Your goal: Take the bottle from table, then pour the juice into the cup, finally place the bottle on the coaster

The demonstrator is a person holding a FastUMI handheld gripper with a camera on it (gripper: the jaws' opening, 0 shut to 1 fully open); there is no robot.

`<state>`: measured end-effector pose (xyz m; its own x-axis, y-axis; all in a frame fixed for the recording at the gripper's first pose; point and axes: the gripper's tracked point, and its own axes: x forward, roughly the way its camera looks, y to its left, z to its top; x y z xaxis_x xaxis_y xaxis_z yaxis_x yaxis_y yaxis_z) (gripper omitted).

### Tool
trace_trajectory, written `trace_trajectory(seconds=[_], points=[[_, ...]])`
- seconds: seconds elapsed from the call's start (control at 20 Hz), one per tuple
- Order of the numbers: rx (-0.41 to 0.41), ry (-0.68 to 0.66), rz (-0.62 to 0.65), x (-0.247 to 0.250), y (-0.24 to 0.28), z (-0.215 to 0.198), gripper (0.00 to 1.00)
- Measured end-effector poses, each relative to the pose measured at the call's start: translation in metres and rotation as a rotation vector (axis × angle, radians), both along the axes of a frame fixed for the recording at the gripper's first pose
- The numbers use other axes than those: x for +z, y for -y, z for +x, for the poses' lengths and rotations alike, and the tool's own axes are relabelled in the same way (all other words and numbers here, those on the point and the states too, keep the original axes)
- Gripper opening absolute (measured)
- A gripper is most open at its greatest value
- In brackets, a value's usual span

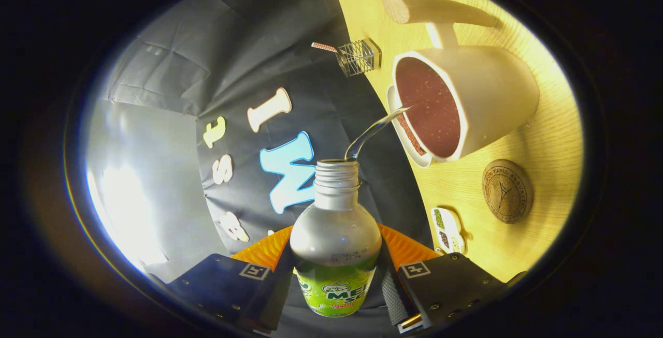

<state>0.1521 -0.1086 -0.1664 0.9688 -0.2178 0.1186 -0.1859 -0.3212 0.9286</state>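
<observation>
My gripper (335,283) is shut on an uncapped bottle (335,239) with a green label, held between both fingers (399,289) and tilted over. A thin stream of liquid (374,131) runs from the bottle's mouth into a white cup (492,94). The cup stands on the wooden table (549,157), just beyond the bottle's mouth, and holds dark reddish liquid (429,107) close to its rim. A round cork coaster (507,191) lies on the table beside the cup, bare.
A wooden cylinder on a white stand (437,11) sits behind the cup. A small wire rack (358,57) is at the table's edge. A small white dish with compartments (448,229) lies near the right finger.
</observation>
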Motion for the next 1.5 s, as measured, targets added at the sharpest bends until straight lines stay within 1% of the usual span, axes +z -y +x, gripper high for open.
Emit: trace_trajectory(seconds=[0.15,0.6,1.05,1.25,1.5], points=[[-0.001,0.008,0.035,0.003,0.002,-0.001,0.76],[-0.011,0.007,0.070,0.005,0.004,-0.001,0.76],[-0.025,0.026,0.125,0.019,0.008,0.001,0.76],[-0.027,0.027,0.123,0.027,0.009,0.000,0.76],[-0.029,0.024,0.125,0.026,0.009,-0.003,0.76]])
